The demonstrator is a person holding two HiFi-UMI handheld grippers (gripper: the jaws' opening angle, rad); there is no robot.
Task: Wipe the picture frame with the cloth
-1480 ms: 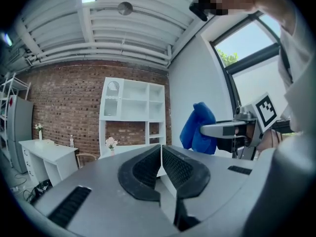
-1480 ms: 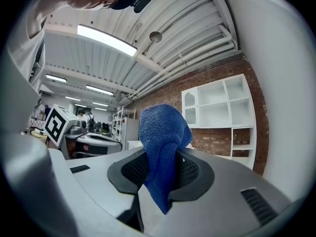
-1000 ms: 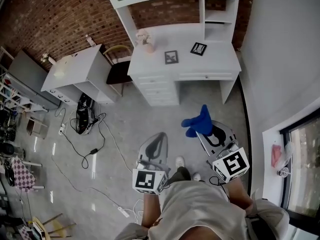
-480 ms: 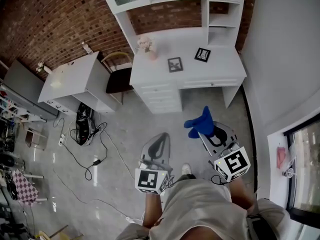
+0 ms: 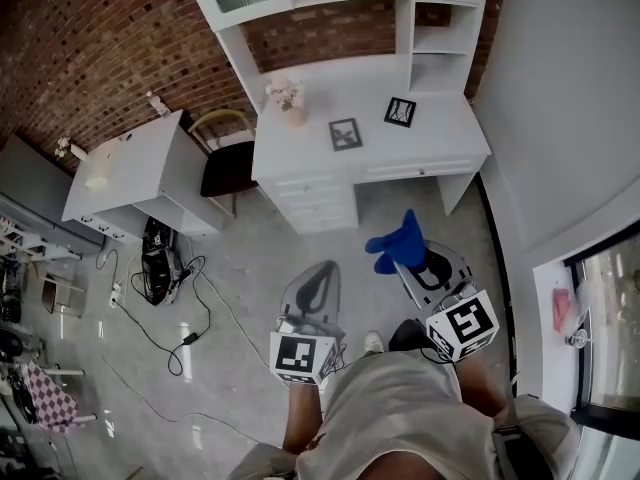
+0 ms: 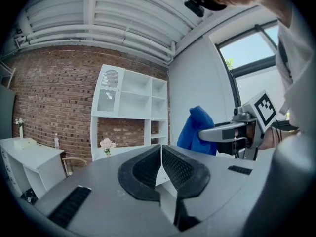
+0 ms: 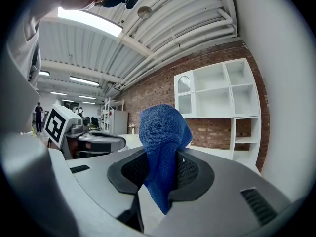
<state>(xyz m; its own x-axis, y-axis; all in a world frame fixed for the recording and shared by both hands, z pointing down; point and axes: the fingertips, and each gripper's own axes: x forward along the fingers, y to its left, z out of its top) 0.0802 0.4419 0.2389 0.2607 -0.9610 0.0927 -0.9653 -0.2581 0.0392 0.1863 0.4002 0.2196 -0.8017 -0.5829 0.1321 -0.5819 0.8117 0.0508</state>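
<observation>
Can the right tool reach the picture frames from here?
Probably not yet: the right tool, shut on the blue cloth, is well short of the desk holding both picture frames, with open floor between. Nothing blocks the approach.

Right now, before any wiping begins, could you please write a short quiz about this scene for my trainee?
1. True or false: the left gripper holds the blue cloth.
2. Choose one: the two picture frames are
A. on the floor
B. on the white desk
C. on a chair
3. Fill the gap: the wall behind the desk is made of ____.

Key: 1 false, because the right gripper is shut on it and the left gripper is shut and empty; 2 B; 3 brick.
</observation>
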